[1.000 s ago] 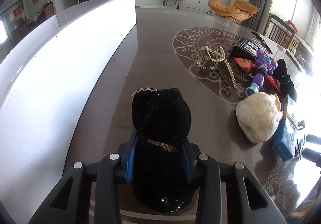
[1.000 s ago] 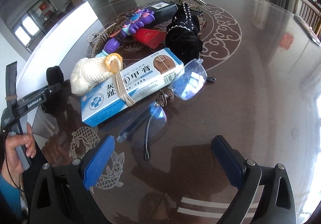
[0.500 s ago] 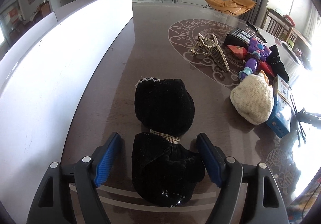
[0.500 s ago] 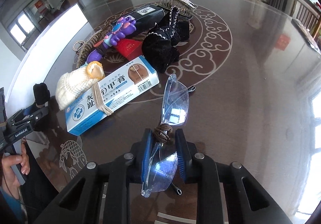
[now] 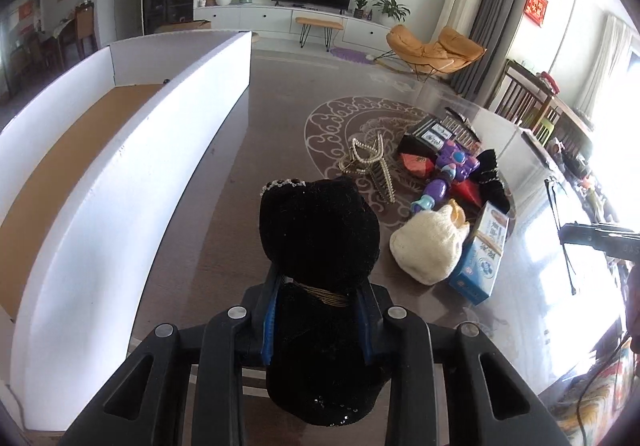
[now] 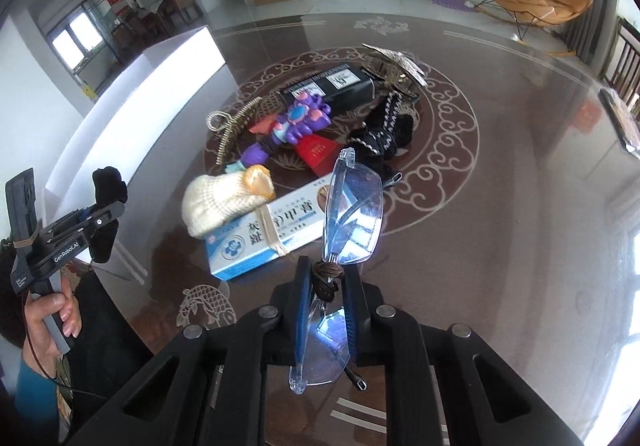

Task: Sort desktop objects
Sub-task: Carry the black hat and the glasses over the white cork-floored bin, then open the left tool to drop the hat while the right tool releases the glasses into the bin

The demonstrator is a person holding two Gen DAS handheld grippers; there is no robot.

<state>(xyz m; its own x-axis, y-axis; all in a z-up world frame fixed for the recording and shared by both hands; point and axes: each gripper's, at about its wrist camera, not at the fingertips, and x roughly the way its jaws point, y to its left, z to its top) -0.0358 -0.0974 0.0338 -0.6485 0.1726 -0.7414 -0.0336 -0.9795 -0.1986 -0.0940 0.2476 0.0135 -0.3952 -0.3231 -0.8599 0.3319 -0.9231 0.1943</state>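
A black velvet hair bow (image 5: pixel 320 230) with a beaded edge and a wire-wrapped waist sits between the blue pads of my left gripper (image 5: pixel 316 282). The jaws are closing and press on its waist, holding it above the table. The right wrist view shows that left gripper (image 6: pixel 90 220) at far left in a person's hand, carrying the bow (image 6: pixel 108 182). My right gripper (image 6: pixel 326 270) is shut on the bridge of clear rimless glasses (image 6: pixel 354 214), which hang edge-on above the table. Their frame (image 5: pixel 560 206) shows faintly at the right of the left wrist view.
A long white box (image 5: pixel 120 174) with a brown floor runs along the left. On the dark glass table (image 6: pixel 500 174) lie a cream knitted pouch (image 6: pixel 224 200), a blue-and-white ointment carton (image 6: pixel 264 242), a purple toy (image 6: pixel 292 126), a gold hair claw (image 6: pixel 232 122), a black box (image 6: pixel 332 82) and a black pearl-trimmed bow (image 6: pixel 384 134).
The left jaws opened, closed again on the bow's waist and rose with it. The right jaws closed on the glasses' bridge and lifted them off the table.
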